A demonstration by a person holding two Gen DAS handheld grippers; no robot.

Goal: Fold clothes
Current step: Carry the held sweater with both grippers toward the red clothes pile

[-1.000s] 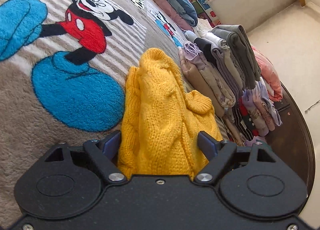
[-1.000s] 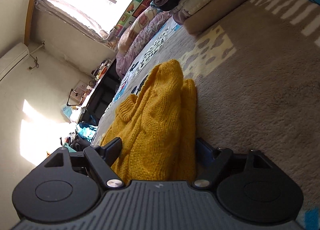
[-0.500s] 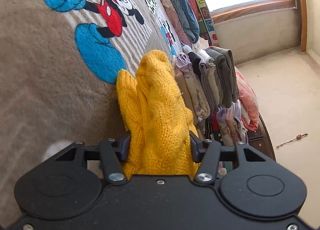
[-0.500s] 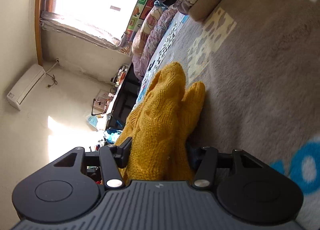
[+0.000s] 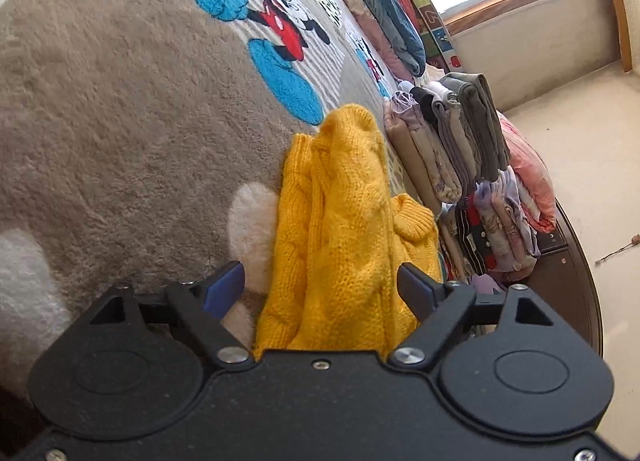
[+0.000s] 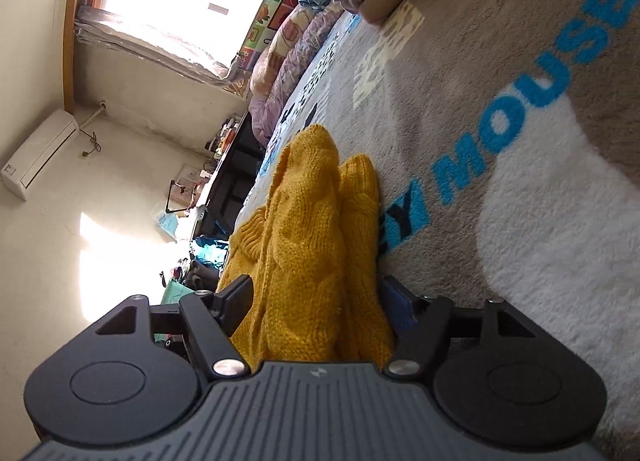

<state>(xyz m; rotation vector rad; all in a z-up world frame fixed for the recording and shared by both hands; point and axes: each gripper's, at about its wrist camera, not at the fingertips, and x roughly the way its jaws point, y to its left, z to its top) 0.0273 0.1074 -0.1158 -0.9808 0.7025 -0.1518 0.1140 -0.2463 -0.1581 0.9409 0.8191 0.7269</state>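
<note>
Both grippers' jaws have just been opening around the folded yellow sweater (image 5: 340, 221), letting go — left gripper (image 5: 320, 285), right gripper (image 6: 316, 301). It rests on the blanket (image 5: 120, 141), the folded stack (image 5: 460, 141) at two o'clock.

A mustard-yellow cable-knit sweater (image 5: 340, 221) is seen on a taupe fleece blanket (image 5: 100, 121) patterned with white stripes, white patches, bright blue shapes and a cartoon mouse (image 5: 280, 13) in black, white and red. Bright blue lettering (image 6: 520, 109) is shown on the blanket in the right wrist view. The stack of folded clothes (image 5: 460, 141) at the blanket's edge is made up of beige, lilac, grey and black pieces. Blue pads are carried on black gripper fingers (image 5: 224, 285).
</note>
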